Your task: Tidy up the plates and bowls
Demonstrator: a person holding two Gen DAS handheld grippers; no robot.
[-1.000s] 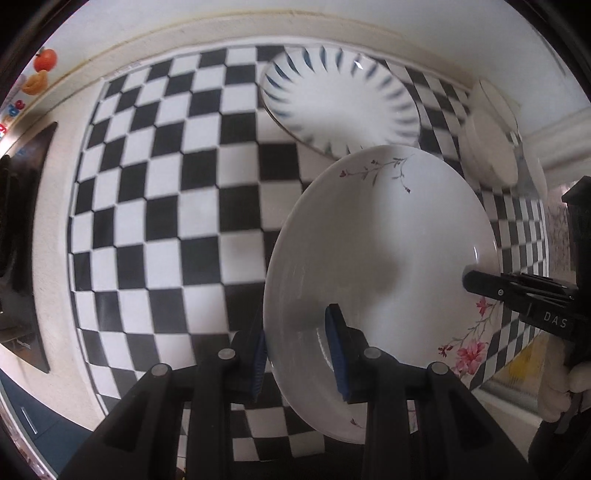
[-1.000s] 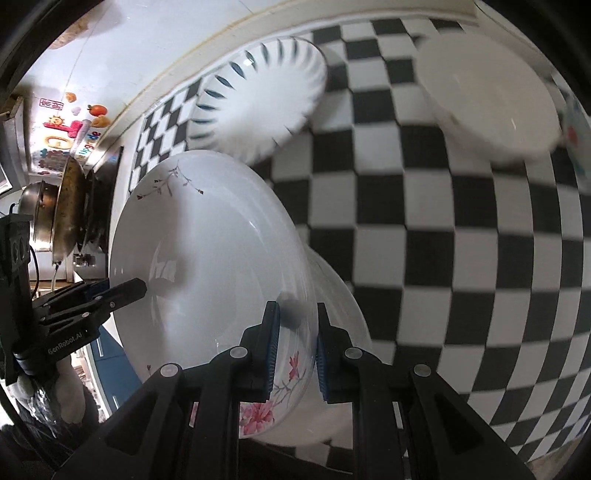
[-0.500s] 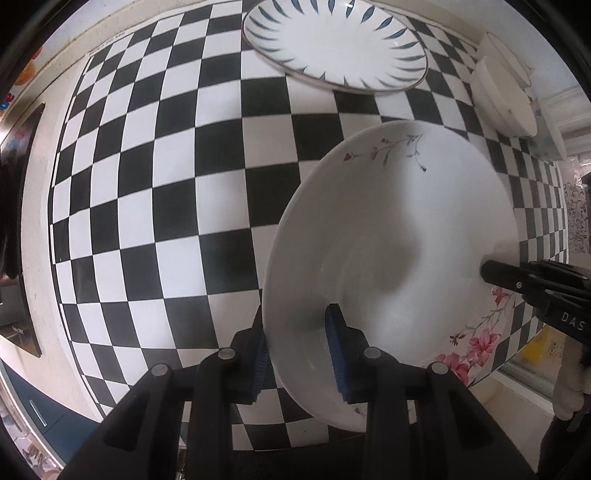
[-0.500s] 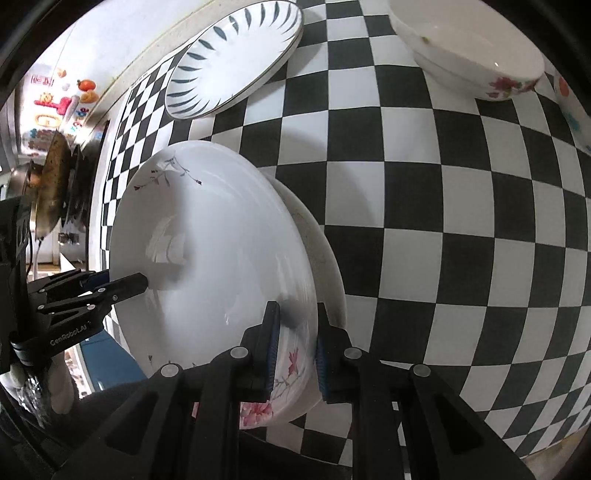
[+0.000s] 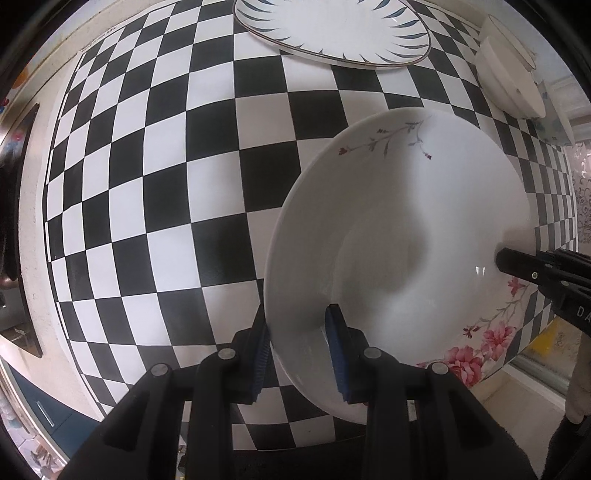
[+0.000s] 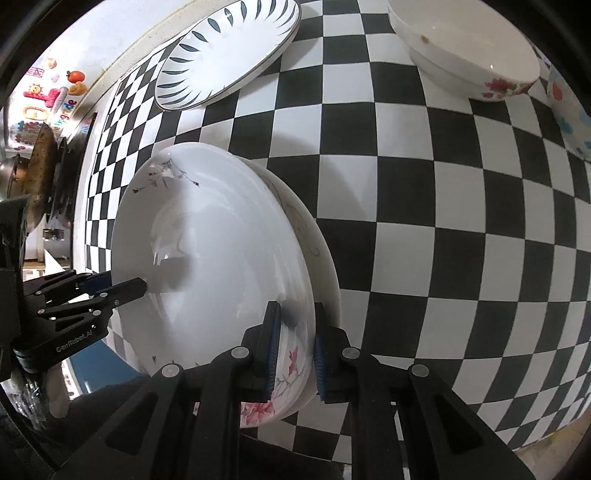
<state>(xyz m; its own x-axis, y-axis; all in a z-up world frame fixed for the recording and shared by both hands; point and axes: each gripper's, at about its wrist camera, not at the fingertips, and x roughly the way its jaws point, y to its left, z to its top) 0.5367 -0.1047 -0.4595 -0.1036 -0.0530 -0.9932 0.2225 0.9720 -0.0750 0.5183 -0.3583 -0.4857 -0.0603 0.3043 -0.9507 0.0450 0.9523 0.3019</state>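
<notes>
The left hand-held gripper [image 5: 297, 338] is clamped on the near rim of a white flowered plate [image 5: 399, 236], one pad inside and one outside; the right hand-held gripper [image 6: 294, 345] pinches the opposite rim of the same plate, nearly closed on the thin edge; so the plate hangs between the two, just above a second plate [image 6: 314, 236] that lies on the chequered worktop [image 6: 424, 229]. The step in hand looks like stacking it on that lower plate; next it needs lowering level until it seats, then both grips eased off together. A blue-leaf plate [image 5: 332, 29] and a bowl [image 6: 465, 55] wait further off.
</notes>
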